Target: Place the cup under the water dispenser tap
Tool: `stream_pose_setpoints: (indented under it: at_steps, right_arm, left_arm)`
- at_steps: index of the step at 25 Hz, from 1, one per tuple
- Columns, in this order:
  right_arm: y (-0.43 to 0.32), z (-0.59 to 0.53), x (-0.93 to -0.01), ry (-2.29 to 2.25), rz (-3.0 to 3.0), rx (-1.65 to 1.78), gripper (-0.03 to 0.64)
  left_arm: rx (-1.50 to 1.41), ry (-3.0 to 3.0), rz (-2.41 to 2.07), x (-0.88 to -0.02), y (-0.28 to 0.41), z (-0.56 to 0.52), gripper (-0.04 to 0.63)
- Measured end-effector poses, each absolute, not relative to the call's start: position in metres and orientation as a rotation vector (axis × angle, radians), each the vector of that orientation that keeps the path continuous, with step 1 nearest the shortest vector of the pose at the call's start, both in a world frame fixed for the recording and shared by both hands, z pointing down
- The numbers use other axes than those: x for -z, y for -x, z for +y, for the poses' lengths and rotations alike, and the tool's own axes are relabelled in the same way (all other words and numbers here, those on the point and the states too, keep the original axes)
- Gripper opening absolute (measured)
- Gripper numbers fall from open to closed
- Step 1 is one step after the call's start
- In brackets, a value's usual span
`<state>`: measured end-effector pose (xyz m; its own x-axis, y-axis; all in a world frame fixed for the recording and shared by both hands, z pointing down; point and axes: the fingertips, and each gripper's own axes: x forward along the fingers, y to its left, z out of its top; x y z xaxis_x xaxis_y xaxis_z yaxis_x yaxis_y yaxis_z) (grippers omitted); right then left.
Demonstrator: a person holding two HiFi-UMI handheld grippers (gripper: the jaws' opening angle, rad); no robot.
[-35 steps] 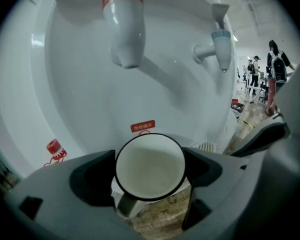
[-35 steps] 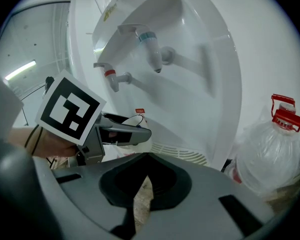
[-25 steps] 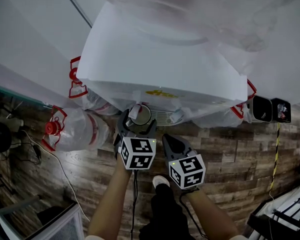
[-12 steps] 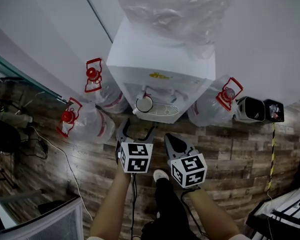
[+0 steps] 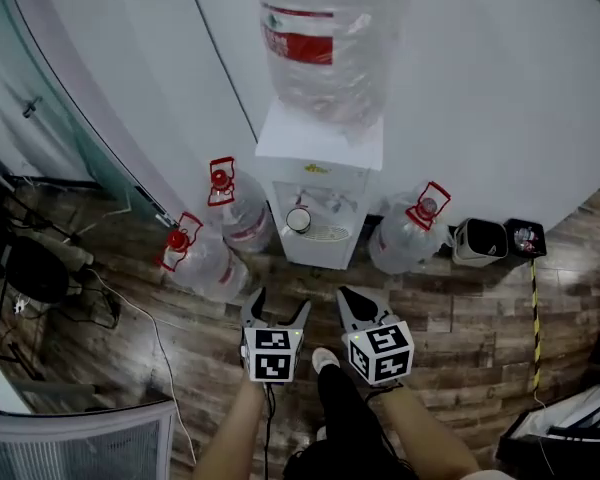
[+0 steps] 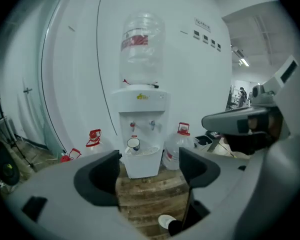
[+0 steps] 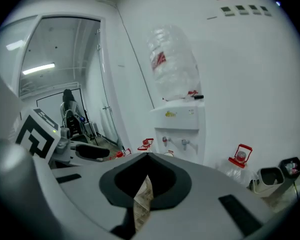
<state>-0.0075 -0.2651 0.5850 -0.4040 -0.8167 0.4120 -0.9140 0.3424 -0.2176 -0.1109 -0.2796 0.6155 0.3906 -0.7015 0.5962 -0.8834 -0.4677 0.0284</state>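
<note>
A white cup [image 5: 298,219] stands on the drip tray of the white water dispenser [image 5: 320,183], below its left tap. In the left gripper view the cup [image 6: 133,144] sits under the red tap [image 6: 132,126], far ahead of the jaws. My left gripper [image 5: 277,306] hangs well short of the dispenser, above the wooden floor; its jaws are wide apart and closing with nothing between them [image 6: 149,161]. Beside it, my right gripper [image 5: 350,295] is shut and empty, its tips meeting [image 7: 147,156].
A large bottle [image 5: 320,48] tops the dispenser. Water jugs with red caps stand on the floor at its left [image 5: 242,208] [image 5: 205,263] and right [image 5: 405,233]. Black bins [image 5: 478,240] sit further right. Cables [image 5: 100,298] trail at left. The person's shoe [image 5: 323,360] is below the grippers.
Both grippers have drawn back and risen away from the dispenser, which now looks small and far. The left gripper's jaws have left the cup, which stays under the tap.
</note>
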Motion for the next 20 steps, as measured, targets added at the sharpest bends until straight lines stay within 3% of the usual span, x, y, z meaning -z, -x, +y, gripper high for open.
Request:
stream_pose_setpoints:
  at_steps: [10, 20]
  right_arm:
    - [0.014, -0.137, -0.47, -1.575, -2.412, -0.582, 0.02]
    - [0.02, -0.057, -0.397, -1.581, -2.449, -0.573, 0.02]
  left_arm:
    - [-0.556, -2.345, -1.439, -0.475, 0.117, -0.145, 0.311]
    - [-0.488, -2.363, -1.46, -0.4, 0.123, -0.054, 0.188]
